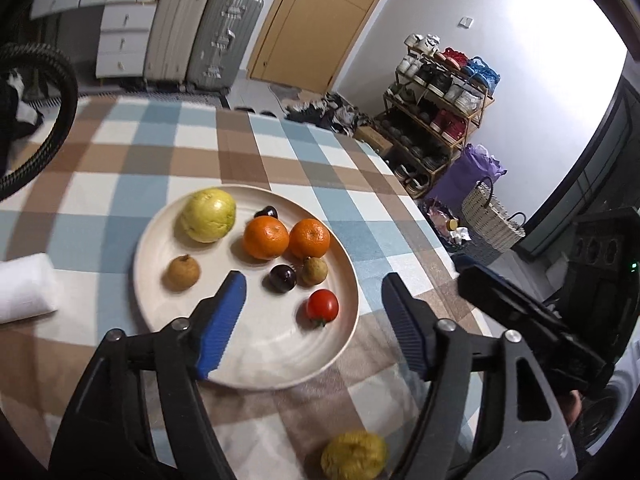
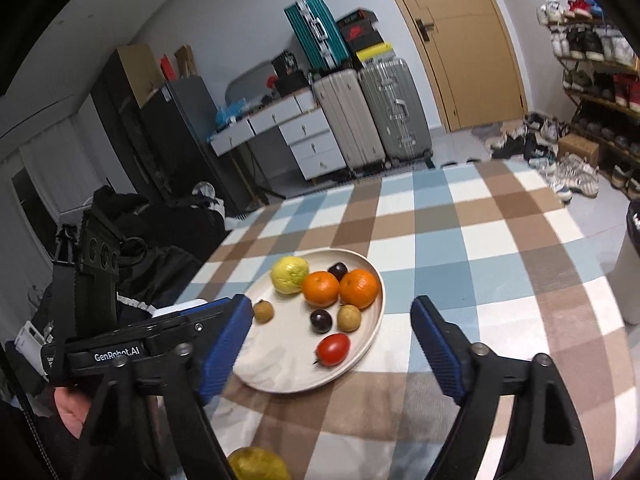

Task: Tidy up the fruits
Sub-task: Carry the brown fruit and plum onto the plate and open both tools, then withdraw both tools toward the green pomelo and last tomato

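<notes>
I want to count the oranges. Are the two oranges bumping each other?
Touching. In the right wrist view the left orange and the right orange press side by side on the plate, no gap between them.

The only text that could be read was "GenRobot.AI", printed in white letters on the black body of the left gripper [image 2: 176, 344], which lay just to the left of the plate [image 2: 276, 380] in the right wrist view. A dark box [image 2: 356, 32], far behind the plate and stacked on top of the suitcases, carried a red and white logo, but it was too blurred to read. In the left wrist view nothing bore legible lettering; the right gripper [image 1: 532, 320] to the right of the plate showed no readable mark.
</notes>
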`<state>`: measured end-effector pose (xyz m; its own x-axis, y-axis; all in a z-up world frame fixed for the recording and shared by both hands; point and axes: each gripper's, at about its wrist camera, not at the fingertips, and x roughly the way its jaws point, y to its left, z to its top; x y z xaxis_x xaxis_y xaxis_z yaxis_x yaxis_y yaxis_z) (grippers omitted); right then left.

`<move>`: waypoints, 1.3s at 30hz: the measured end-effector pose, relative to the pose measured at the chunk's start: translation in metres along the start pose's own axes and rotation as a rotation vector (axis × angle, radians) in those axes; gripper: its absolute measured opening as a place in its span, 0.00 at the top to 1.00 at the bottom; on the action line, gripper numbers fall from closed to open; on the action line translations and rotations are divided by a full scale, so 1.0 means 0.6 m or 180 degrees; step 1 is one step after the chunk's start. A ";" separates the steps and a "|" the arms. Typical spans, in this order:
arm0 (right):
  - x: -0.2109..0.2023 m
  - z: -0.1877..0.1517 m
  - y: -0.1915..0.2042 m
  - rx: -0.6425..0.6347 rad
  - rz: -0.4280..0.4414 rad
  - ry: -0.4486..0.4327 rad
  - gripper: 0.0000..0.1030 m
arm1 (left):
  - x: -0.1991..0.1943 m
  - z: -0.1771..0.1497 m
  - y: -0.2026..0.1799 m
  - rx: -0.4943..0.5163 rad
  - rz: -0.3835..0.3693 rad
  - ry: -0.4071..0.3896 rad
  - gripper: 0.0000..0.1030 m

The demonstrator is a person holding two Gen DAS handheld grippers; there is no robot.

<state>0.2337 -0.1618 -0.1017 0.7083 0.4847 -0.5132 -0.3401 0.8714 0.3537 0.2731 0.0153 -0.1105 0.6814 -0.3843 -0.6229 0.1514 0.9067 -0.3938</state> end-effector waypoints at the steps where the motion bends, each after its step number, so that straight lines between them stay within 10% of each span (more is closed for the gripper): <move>1: -0.012 -0.003 0.007 -0.0019 0.0006 -0.0031 0.17 | -0.014 -0.004 -0.005 0.0028 0.0034 -0.0036 0.29; 23: -0.182 -0.069 0.150 -0.0444 -0.0005 -0.0502 0.01 | -0.259 -0.103 -0.047 0.0205 0.0459 -0.0566 0.01; 39: -0.126 -0.169 0.146 -0.0431 -0.0193 -0.0059 0.00 | -0.246 -0.219 0.020 0.0019 0.0675 -0.0271 0.01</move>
<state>0.0875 -0.1143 -0.1109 0.7410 0.4305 -0.5153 -0.3759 0.9019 0.2130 0.0804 0.0598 -0.1120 0.7562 -0.1693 -0.6320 0.0024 0.9667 -0.2559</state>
